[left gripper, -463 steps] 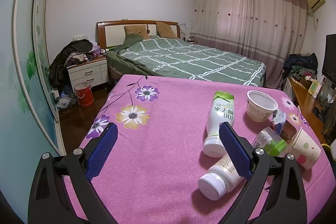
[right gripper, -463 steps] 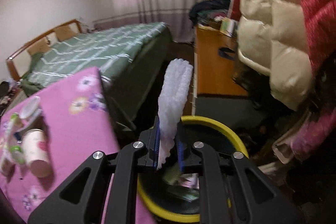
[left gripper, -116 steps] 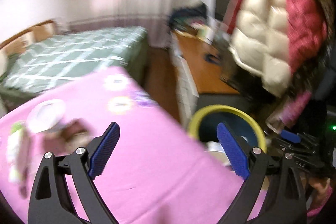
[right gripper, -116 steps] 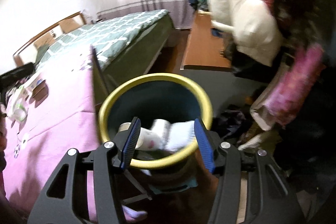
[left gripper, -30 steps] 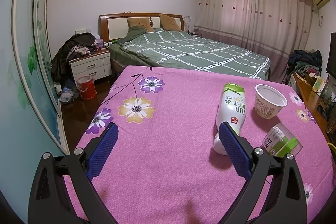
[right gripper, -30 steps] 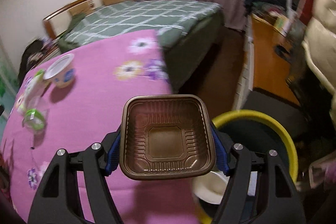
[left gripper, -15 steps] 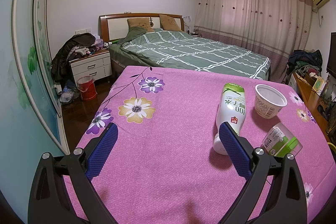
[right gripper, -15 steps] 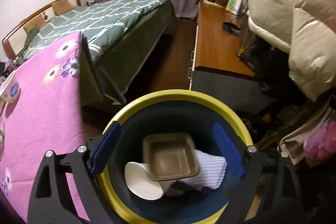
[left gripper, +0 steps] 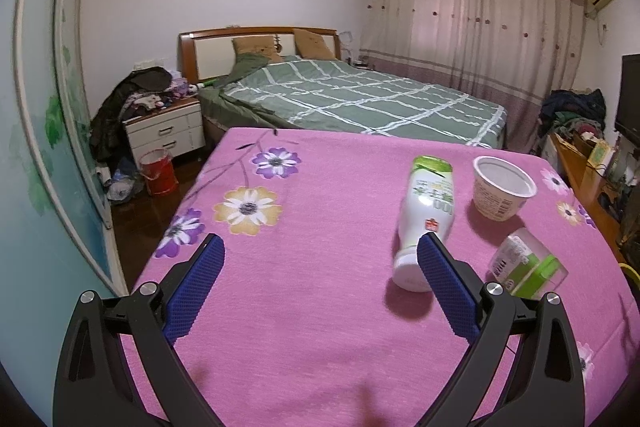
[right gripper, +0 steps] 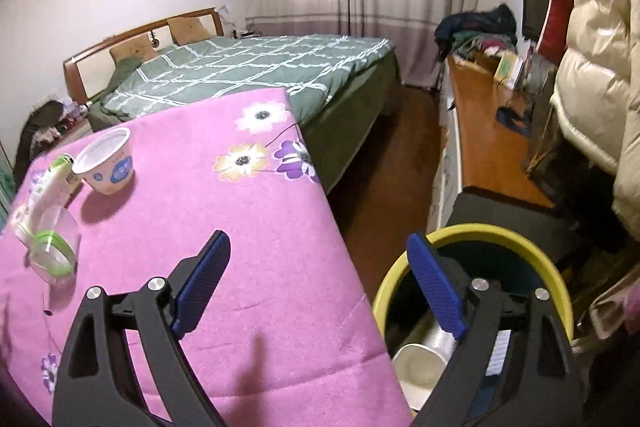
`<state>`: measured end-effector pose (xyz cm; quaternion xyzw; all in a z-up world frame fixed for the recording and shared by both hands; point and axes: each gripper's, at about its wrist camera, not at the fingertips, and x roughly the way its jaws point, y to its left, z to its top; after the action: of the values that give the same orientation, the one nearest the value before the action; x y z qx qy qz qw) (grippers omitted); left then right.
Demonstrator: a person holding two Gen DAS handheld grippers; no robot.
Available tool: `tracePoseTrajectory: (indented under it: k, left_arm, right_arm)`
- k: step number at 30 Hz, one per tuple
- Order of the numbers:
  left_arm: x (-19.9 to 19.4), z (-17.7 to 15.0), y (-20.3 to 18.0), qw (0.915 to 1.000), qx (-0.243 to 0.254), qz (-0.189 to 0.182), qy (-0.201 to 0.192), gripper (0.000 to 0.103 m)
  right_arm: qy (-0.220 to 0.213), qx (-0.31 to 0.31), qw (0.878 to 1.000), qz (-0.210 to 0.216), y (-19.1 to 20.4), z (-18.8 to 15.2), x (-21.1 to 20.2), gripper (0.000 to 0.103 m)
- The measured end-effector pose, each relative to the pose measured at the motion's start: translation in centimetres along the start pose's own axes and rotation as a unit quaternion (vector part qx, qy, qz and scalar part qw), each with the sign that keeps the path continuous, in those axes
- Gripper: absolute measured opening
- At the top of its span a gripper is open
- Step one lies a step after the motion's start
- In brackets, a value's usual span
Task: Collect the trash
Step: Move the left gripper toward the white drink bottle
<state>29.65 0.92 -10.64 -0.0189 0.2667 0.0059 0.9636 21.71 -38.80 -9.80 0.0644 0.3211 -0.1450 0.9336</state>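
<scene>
Left wrist view: the left gripper [left gripper: 320, 259] is hovering over the near part of a table covered by a pink flowered cloth [left gripper: 320, 327], its blue-padded jaws standing wide apart with nothing between them. Far to the left, a white nightstand [left gripper: 166, 133] is carrying a heap of clothes, and a red bucket [left gripper: 158, 171] is sitting on the floor before it. Behind the table a bed with a green checked cover [left gripper: 360, 103] is stretching toward pink curtains [left gripper: 476, 23]. On the right half of the cloth the remaining trash is lying: a white bottle with a green cap end [left gripper: 426, 219] on its side, its near end just behind the right pad; a white paper cup [left gripper: 502, 193] standing upright to its right; and a clear container with a green label [left gripper: 528, 265] tipped over, nearer and further right.

In the right wrist view, the same three things are appearing at the far left of the cloth: the bottle [right gripper: 46, 189], the clear container [right gripper: 54, 247] and the paper cup [right gripper: 107, 167]. The right gripper [right gripper: 320, 267] is straddling the right edge of the table, its jaws spread wide and empty, having just been opening. Its right pad is standing over a yellow-rimmed bin [right gripper: 472, 233] on the floor beside the table, where a white cup [right gripper: 420, 367] is lying inside among other partly hidden trash. Further right, a wooden desk [right gripper: 488, 131] and a cream padded jacket [right gripper: 600, 67] are filling the edge.
</scene>
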Motion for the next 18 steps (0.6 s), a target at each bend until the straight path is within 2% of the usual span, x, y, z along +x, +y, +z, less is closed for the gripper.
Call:
tracePoseTrajectory:
  k: [4,9,16,18]
  left_arm:
    - [0.0,0.0,-0.9,0.9997,0.011,-0.023,0.006,0.096]
    - [-0.1,-0.3,-3.2,0.9964,0.026,-0.071,0.037,0.096]
    - [1.5,0.4,-6.3,0.9931,0.039,-0.083,0.073,0.095]
    - [2.3,1.2,-6.8,0.9923,0.048,-0.083,0.079,0.092]
  right_arm:
    - [0.006,0.002,1.000,-0.009,0.0,0.1,0.3,0.085]
    - [0.009,0.001,1.000,-0.014,0.1,-0.1,0.4,0.085]
    - [0.006,0.008,1.000,-0.017,-0.2,-0.2,0.4,0.085]
    - [0.007,0.010,1.000,-0.015,-0.3,-0.2,0.4,0.085]
